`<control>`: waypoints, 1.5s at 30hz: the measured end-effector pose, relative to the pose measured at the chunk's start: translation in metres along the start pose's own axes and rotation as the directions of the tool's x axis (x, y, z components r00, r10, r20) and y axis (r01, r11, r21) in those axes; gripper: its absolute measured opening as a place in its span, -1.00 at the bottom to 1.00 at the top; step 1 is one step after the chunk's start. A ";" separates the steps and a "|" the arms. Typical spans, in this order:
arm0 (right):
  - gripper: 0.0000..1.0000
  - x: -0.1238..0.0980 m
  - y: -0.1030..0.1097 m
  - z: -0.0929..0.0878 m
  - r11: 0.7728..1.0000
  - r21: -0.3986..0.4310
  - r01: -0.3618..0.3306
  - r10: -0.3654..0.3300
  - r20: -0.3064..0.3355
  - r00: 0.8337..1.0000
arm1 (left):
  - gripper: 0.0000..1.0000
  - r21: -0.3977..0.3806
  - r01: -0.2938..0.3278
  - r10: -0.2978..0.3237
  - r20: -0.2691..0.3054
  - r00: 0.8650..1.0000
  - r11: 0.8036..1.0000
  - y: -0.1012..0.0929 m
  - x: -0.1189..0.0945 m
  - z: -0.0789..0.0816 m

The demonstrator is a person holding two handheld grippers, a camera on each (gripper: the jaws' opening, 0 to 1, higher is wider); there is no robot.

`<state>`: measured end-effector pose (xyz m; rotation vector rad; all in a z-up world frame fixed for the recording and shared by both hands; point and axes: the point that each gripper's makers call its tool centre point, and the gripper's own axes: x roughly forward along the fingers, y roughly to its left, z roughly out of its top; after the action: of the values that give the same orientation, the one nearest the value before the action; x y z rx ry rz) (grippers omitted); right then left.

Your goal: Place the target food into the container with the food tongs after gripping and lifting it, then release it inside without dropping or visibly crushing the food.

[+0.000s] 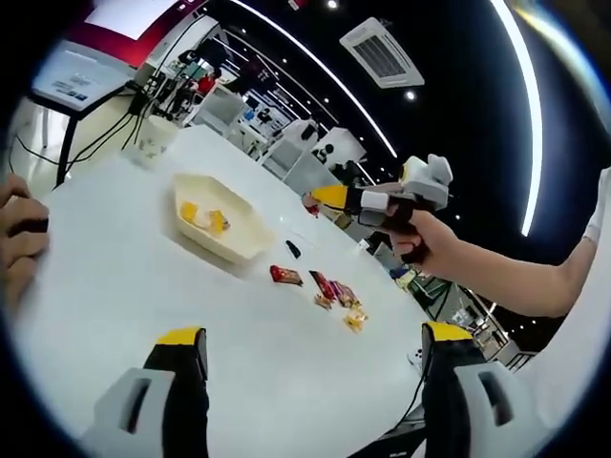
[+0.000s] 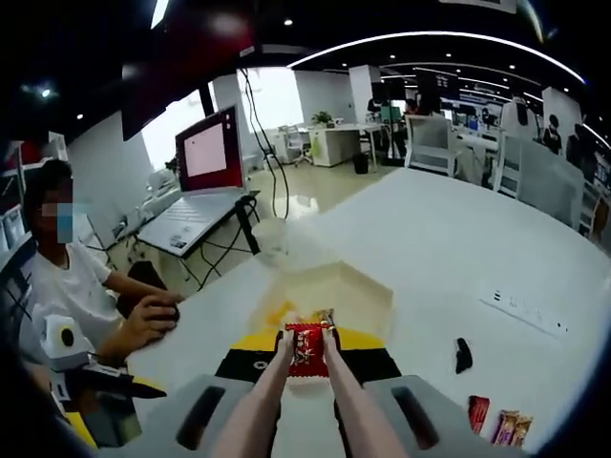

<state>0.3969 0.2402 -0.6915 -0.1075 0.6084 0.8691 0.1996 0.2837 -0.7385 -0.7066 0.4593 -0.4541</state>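
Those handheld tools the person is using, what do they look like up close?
In the left gripper view, the left tool has two black jaws with yellow tips, set in light grey housings. The right tool, seen across the table, is a white-grey pistol-shaped body with a black handle and a yellow nose. In the right gripper view, the right tool carries pale tongs. The person wears a white short sleeve.

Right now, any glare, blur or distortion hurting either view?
Left gripper view: strong fisheye bend, ceiling light strips curve into arcs, white table bright but readable, snack packets small and soft. Right gripper view: window behind the laptop blown out, edges smeared, red packet in the tongs sharp enough.
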 end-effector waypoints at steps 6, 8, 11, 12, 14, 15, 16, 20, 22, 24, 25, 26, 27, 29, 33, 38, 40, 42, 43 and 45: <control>-0.62 0.011 -0.005 0.010 1.000 -0.006 -0.003 0.003 0.007 1.000 | 0.87 -0.008 -0.010 0.010 0.010 1.000 1.000 0.005 -0.004 0.002; -0.62 0.013 -0.003 0.014 1.000 -0.009 -0.003 0.004 0.009 1.000 | 0.87 -0.012 -0.015 0.015 0.012 1.000 1.000 0.007 -0.005 0.002; -0.62 0.016 -0.004 0.017 1.000 -0.013 -0.003 0.003 0.011 1.000 | 0.87 -0.017 -0.021 0.021 0.016 1.000 1.000 0.009 -0.005 0.002; -0.62 0.017 -0.005 0.018 1.000 -0.012 -0.004 0.004 0.009 1.000 | 0.87 -0.018 -0.022 0.022 0.017 1.000 1.000 0.010 -0.006 0.002; -0.62 0.019 -0.003 0.019 1.000 -0.014 -0.004 0.004 0.011 1.000 | 0.87 -0.020 -0.023 0.023 0.019 1.000 1.000 0.010 -0.006 0.003; -0.62 0.020 -0.002 0.020 1.000 -0.010 -0.007 0.007 0.008 1.000 | 0.87 -0.021 -0.024 0.024 0.019 1.000 0.999 0.011 -0.006 0.003; -0.62 0.020 -0.002 0.020 1.000 -0.009 -0.006 0.006 0.009 1.000 | 0.87 -0.022 -0.025 0.025 0.020 0.999 0.999 0.011 -0.006 0.003; -0.62 0.027 -0.007 0.022 1.000 -0.001 -0.005 0.005 0.007 1.000 | 0.87 -0.024 -0.025 0.025 0.020 0.999 0.999 0.012 -0.006 0.003; -0.61 0.029 -0.005 0.020 1.000 0.002 -0.006 0.006 0.002 1.000 | 0.87 -0.023 -0.026 0.026 0.018 0.999 0.999 0.012 -0.006 0.003; -0.61 0.032 -0.008 0.021 1.000 0.001 -0.005 0.005 0.001 1.000 | 0.87 -0.025 -0.027 0.028 0.020 0.999 0.999 0.013 -0.006 0.004; -0.61 0.032 -0.006 0.022 1.000 0.001 -0.003 0.003 0.001 1.000 | 0.87 -0.025 -0.028 0.029 0.020 0.999 0.999 0.013 -0.006 0.004; -0.61 0.032 -0.006 0.022 1.000 0.002 -0.004 0.004 0.001 1.000 | 0.87 -0.025 -0.030 0.030 0.021 0.999 0.999 0.014 -0.007 0.004; -0.61 0.034 -0.005 0.023 1.000 0.005 -0.007 0.007 -0.001 1.000 | 0.87 -0.025 -0.031 0.032 0.021 0.999 0.999 0.014 -0.007 0.005; -0.61 0.036 -0.007 0.024 1.000 0.001 -0.007 0.007 -0.001 1.000 | 0.87 -0.028 -0.036 0.036 0.022 0.999 0.999 0.015 -0.008 0.005; -0.61 0.040 -0.005 0.026 1.000 0.000 -0.011 0.011 0.001 1.000 | 0.87 -0.030 -0.042 0.043 0.024 0.999 0.999 0.018 -0.010 0.005; -0.61 0.042 -0.004 0.027 1.000 -0.001 -0.015 0.015 0.001 1.000 | 0.87 -0.037 -0.048 0.049 0.028 0.998 0.998 0.020 -0.010 0.005; -0.61 0.043 -0.005 0.028 1.000 0.004 -0.016 0.016 0.002 1.000 | 0.87 -0.038 -0.049 0.050 0.027 0.998 0.998 0.020 -0.010 0.004; -0.60 0.043 -0.006 0.028 1.000 0.013 -0.011 0.011 0.005 1.000 | 0.87 -0.046 -0.048 0.050 0.030 0.998 0.998 0.020 -0.010 0.004; -0.59 0.044 -0.006 0.029 1.000 0.017 -0.010 0.010 0.008 1.000 | 0.87 -0.050 -0.049 0.050 0.031 0.998 0.998 0.020 -0.010 0.004; -0.58 0.044 -0.007 0.031 1.000 0.027 -0.008 0.007 0.016 1.000 | 0.87 -0.049 -0.049 0.050 0.031 0.998 0.998 0.020 -0.009 0.004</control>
<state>0.4373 0.2761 -0.6911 -0.0743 0.6058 0.8681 0.1992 0.3043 -0.7471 -0.7464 0.4573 -0.3853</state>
